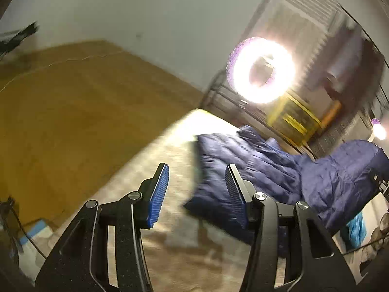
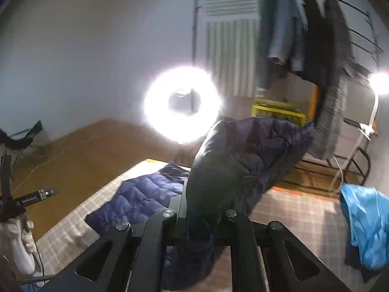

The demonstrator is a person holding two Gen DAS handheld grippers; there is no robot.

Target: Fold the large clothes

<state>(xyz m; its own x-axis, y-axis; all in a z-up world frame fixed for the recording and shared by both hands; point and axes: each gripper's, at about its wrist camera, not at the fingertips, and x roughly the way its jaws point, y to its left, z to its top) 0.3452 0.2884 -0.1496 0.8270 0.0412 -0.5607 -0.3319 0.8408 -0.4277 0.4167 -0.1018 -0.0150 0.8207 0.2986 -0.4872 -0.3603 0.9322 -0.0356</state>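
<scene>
Two grippers, two jobs: the right gripper [image 2: 201, 219] was clamped tight on a bunched fold of the navy quilted jacket [image 2: 145, 194], lifting that part off the plaid-covered desk [image 2: 304, 209], probably to swing it over for a fold. The rest of the jacket lay spread flat on the desk. The left gripper [image 1: 197, 192] was about half open and empty, off to the side, likely free for the next grab.
</scene>
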